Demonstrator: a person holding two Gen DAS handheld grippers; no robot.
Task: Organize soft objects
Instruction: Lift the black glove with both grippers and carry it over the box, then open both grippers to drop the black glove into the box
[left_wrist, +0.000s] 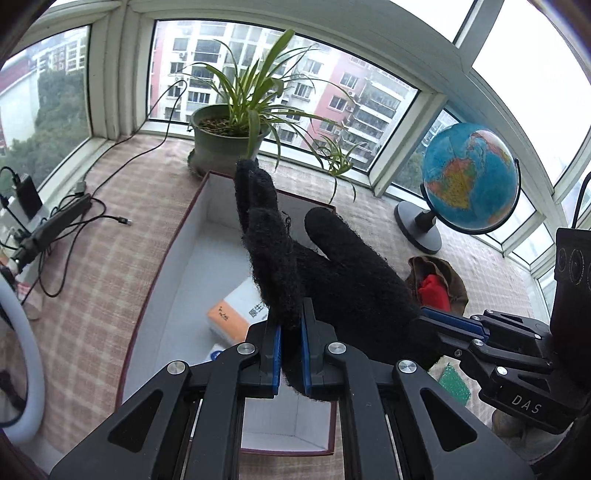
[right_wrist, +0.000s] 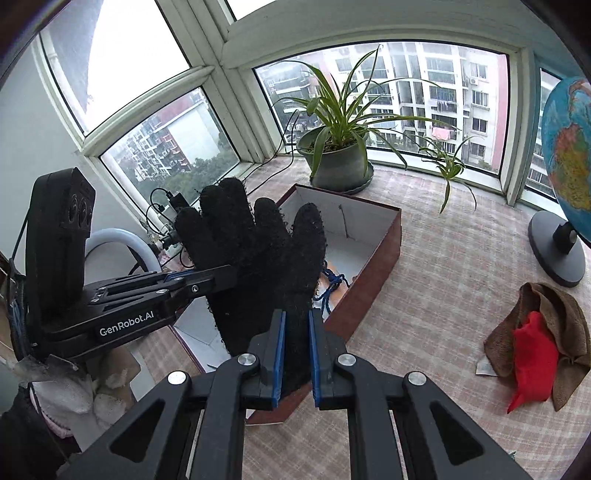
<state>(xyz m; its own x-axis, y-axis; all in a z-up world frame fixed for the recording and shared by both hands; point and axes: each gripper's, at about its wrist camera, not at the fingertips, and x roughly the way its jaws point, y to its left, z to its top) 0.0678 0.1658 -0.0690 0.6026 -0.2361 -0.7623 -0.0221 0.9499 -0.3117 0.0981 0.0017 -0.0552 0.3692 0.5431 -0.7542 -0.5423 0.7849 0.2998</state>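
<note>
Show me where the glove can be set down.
Both grippers hold the black glove above the open box. Its far white floor is bare; the near end holds packets and blue cord. Checked cloth between box and brown towel is free; the cable side is crowded.

Right gripper (right_wrist: 295, 354) clamps black glove (right_wrist: 255, 258) at cuff, frame centre. Left gripper (right_wrist: 207, 278) pinches its side (fingers up) above box (right_wrist: 373, 288).
</note>
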